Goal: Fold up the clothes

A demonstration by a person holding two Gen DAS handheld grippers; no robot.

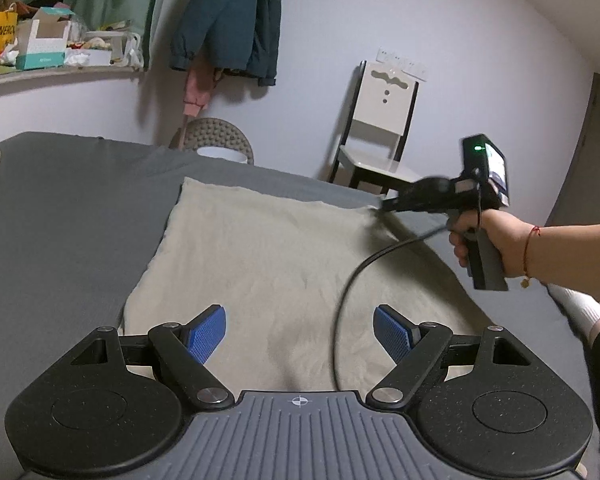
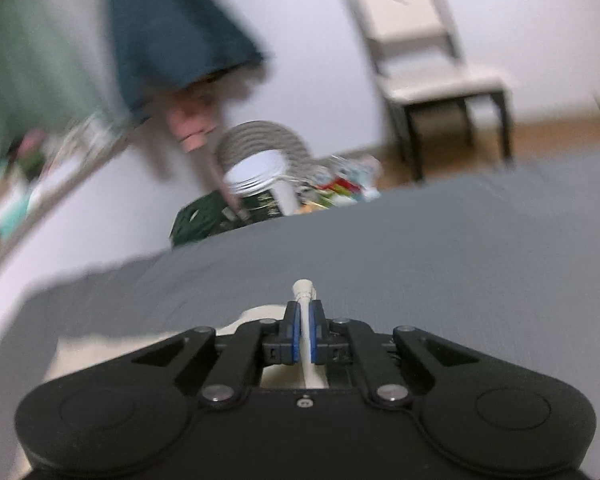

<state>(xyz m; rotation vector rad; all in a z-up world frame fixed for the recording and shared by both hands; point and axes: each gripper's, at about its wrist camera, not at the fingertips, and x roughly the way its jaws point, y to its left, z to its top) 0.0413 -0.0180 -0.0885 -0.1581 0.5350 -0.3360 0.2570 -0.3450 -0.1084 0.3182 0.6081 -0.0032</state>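
- Right gripper (image 2: pixel 306 336) has its blue pads pressed together on a thin fold of the beige garment (image 1: pixel 284 256), at that cloth's 1 o'clock corner.
- Left gripper (image 1: pixel 300 334) hovers wide open and empty over the cloth's 6 o'clock edge.
- Beige garment lies flat, slightly wrinkled, on the grey bed sheet (image 1: pixel 68 216).
- Bare sheet is free at 9 o'clock.

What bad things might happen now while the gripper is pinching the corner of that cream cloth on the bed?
1. The right gripper pinches only a thin edge of the cream cloth, so it may slip out when lifted.
2. The black cable trails across the cloth and might snag or drag the fold.
3. The left gripper hangs open, holding nothing, so the near side could bunch up.
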